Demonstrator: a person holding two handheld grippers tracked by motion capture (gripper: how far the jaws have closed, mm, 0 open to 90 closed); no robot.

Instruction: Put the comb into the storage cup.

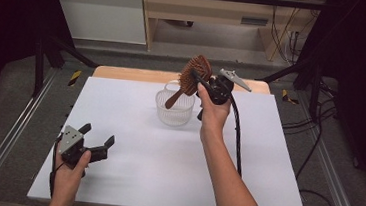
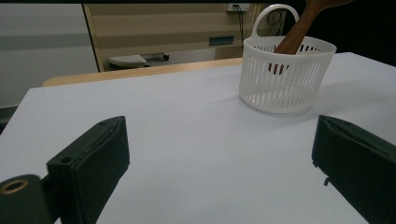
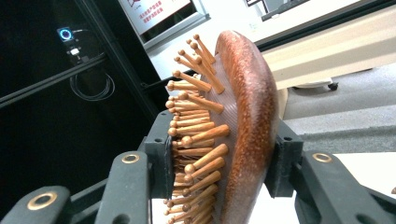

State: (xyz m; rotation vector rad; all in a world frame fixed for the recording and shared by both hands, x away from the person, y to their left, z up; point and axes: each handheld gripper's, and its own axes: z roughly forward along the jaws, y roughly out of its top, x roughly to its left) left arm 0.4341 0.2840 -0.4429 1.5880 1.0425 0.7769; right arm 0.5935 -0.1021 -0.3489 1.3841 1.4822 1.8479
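A brown wooden hairbrush (image 1: 192,75) with wooden pins hangs head up over a small white slotted basket (image 1: 173,113), its handle tip down inside the basket. My right gripper (image 1: 196,78) is shut on the brush head (image 3: 243,126), one pad on the pins and one on the smooth back. The basket (image 2: 285,74) stands on the white board with the brush handle (image 2: 299,32) leaning in it. My left gripper (image 1: 98,138) rests open near the board's front left corner, its jaws wide apart with nothing between them (image 2: 219,163).
The white board (image 1: 130,168) covers the table, with a wooden strip (image 1: 133,73) at its far edge. Metal rails run along both sides. A black cable (image 1: 238,138) trails from the right gripper along the forearm. Cabinets stand beyond the table.
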